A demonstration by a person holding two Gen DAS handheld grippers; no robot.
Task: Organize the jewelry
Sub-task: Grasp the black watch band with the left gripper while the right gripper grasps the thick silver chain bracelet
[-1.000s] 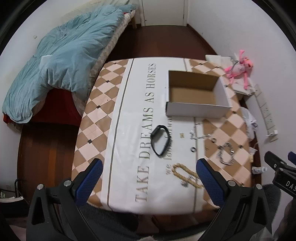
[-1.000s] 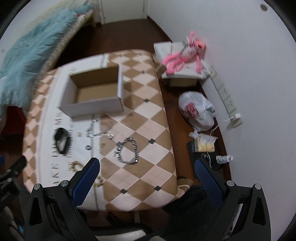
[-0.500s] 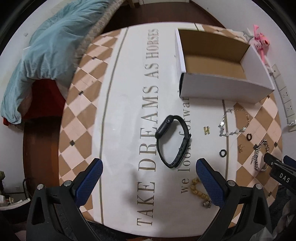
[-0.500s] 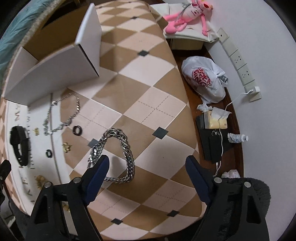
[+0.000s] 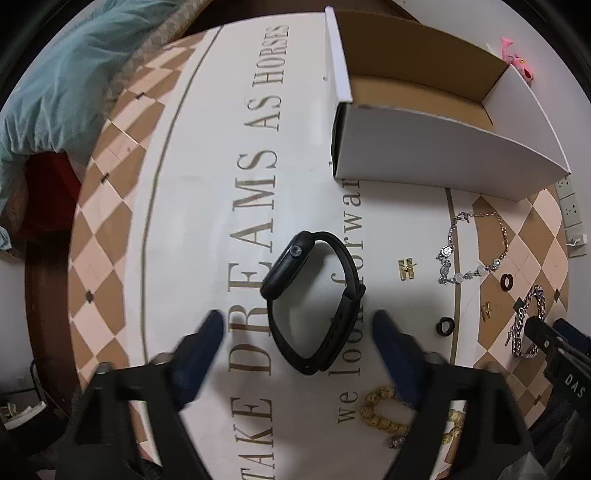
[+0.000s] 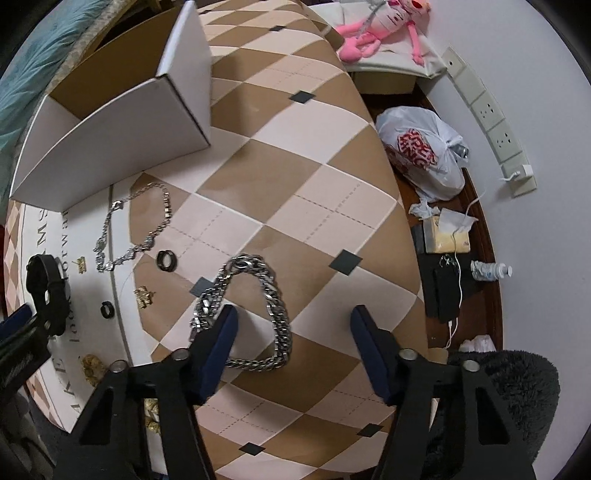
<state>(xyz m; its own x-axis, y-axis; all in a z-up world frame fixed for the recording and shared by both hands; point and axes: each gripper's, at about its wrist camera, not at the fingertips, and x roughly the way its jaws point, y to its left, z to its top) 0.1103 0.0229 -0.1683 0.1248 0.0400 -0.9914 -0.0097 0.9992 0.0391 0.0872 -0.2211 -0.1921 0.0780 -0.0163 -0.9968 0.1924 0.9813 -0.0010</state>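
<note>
A black smartwatch [image 5: 314,299] lies on the table cloth, its strap looped. My left gripper [image 5: 295,328] is open, low over the table, with its fingers either side of the watch's near end. A thick silver chain [image 6: 258,310] lies in front of my right gripper [image 6: 291,325], which is open; its left finger [image 6: 218,347] rests over the chain's left side. A thin silver necklace [image 6: 140,229], two black rings [image 6: 166,259], gold charms [image 6: 144,295] and a gold bead bracelet [image 5: 388,410] lie between. An empty white cardboard box [image 5: 436,147] stands behind.
The table cloth [image 5: 207,229] is checked brown and cream with printed lettering. A bed with a teal duvet [image 5: 55,85] is at the left. On the floor right of the table are a plastic bag [image 6: 424,151], a tissue pack and a pink plush toy [image 6: 384,26].
Both grippers have come down and forward toward the table. The left now straddles the watch and has narrowed somewhat. The right now reaches over the thick chain.
</note>
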